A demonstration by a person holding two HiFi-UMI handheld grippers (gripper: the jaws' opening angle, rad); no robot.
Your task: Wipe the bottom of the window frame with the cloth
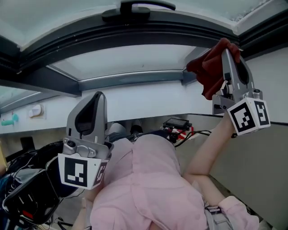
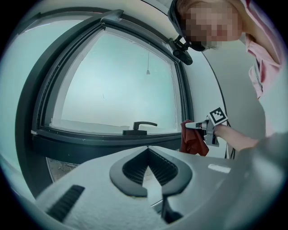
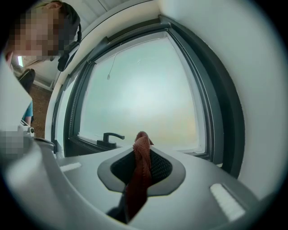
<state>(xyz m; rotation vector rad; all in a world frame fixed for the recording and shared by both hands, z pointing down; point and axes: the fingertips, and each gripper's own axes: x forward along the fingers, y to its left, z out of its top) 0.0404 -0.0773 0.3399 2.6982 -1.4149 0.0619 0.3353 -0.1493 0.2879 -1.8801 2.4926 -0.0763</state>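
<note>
Cloth (image 1: pixel 208 67) pinched in right gripper (image 1: pixel 227 54) jaws beside dark window frame (image 1: pixel 135 33); left gripper (image 1: pixel 96 99) jaws closed, empty.

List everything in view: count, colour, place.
window frame: one, dark grey, ahead
glass pane: one, pale, inside the frame
handle: one, black, on the frame's bottom rail
cloth: one, dark red, by the frame's lower right corner
gear and cables: several, black, low at left
left gripper: one, grey, shut, empty, held low
right gripper: one, grey, raised, shut on the cloth
sleeve: one, pink, head view's bottom
</note>
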